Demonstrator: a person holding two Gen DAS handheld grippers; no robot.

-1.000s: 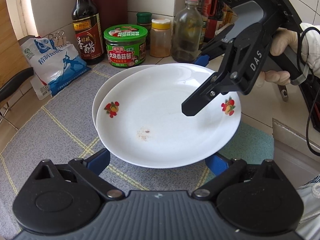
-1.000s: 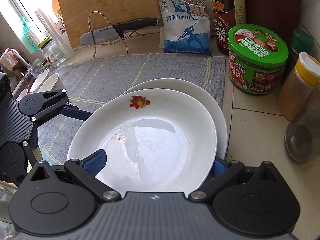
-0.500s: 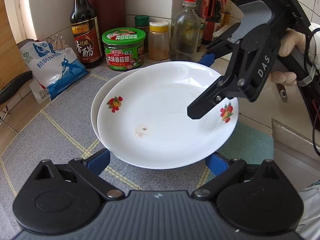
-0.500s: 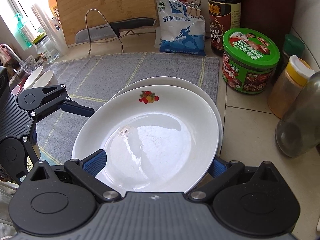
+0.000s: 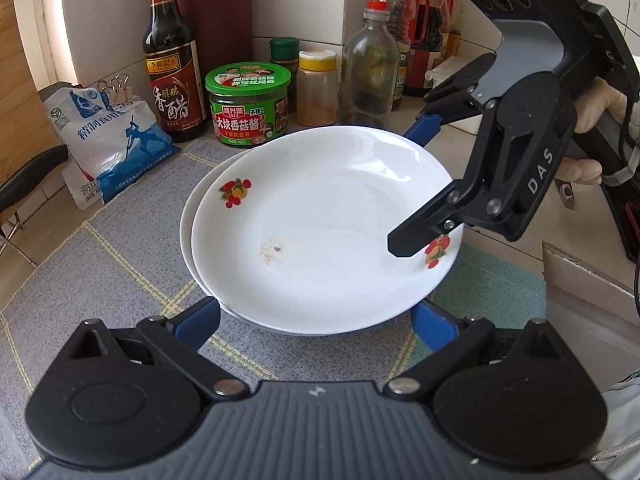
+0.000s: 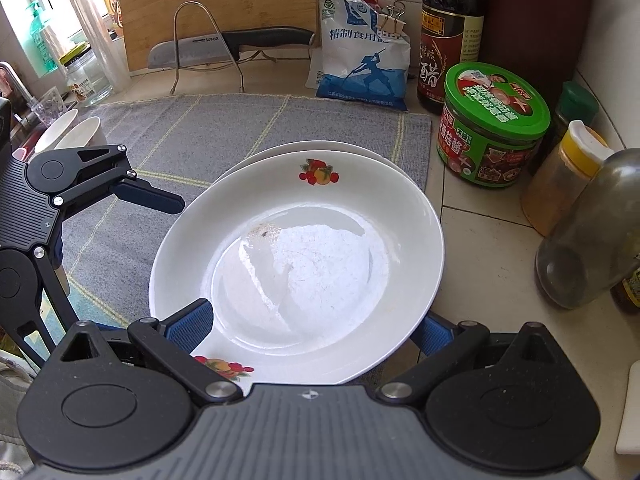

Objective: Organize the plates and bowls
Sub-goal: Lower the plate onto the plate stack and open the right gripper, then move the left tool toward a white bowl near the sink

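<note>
A white plate with fruit decals rests on a second white plate, whose rim shows as a sliver at one side. My left gripper is open, its blue fingers tucked under the stack's near rim. Seen from the right wrist, one left finger points at the stack's left side. My right gripper is open wide at the opposite rim. One of its fingers lies over the top plate and the other passes beneath the edge. A small brown stain marks the top plate.
The stack sits on a grey checked mat. A green-lidded jar, vinegar bottle, salt bag and glass bottle crowd the wall. A knife on a rack and two bowls are further off.
The top plate has shifted over the lower one and now covers it more squarely. Both grippers stay open at the rims.
</note>
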